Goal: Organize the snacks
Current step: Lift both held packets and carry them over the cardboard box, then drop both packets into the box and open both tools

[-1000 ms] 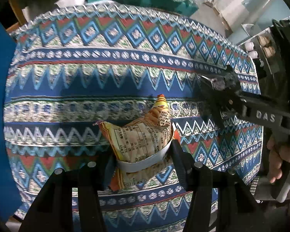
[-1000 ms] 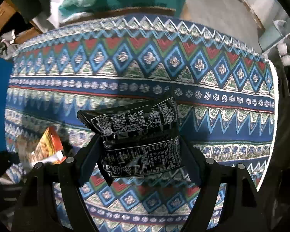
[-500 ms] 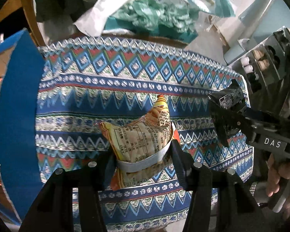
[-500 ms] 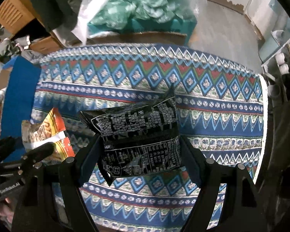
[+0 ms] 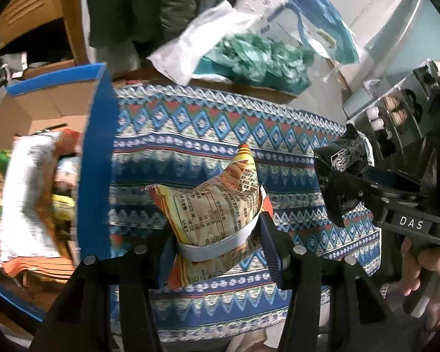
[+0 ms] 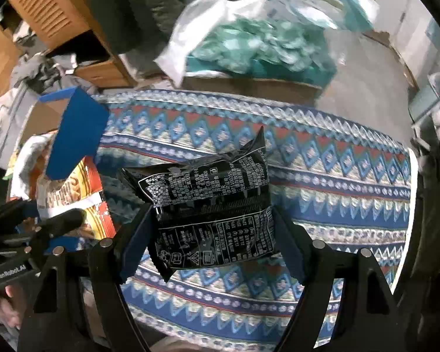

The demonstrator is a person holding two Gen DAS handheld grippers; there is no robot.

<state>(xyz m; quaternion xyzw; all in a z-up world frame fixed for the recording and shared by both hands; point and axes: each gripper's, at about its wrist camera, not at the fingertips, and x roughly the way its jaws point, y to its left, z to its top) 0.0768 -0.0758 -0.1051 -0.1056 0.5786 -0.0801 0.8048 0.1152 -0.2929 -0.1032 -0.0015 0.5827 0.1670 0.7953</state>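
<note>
My left gripper (image 5: 217,234) is shut on an orange and yellow snack bag (image 5: 217,205), held in the air over the patterned tablecloth (image 5: 190,135). In the right wrist view my right gripper (image 6: 212,234) is shut on a black snack packet (image 6: 208,208) with white print, also lifted above the cloth. The right gripper with its black packet (image 5: 346,158) shows at the right of the left wrist view, a hand on its handle. A blue-rimmed cardboard box (image 5: 94,152) holding several snack bags lies at the left. The left gripper and orange bag (image 6: 73,193) appear at the left of the right wrist view.
Beyond the table's far edge sits a box of teal and white plastic bags (image 5: 249,55). A wooden cabinet (image 6: 58,20) stands at the back left with clothes piled beside it. A grey rack with small items (image 5: 396,111) stands to the right.
Both grippers have risen with their packets, so the table looks smaller and farther. The blue box with snack bags has come into view at the left.
</note>
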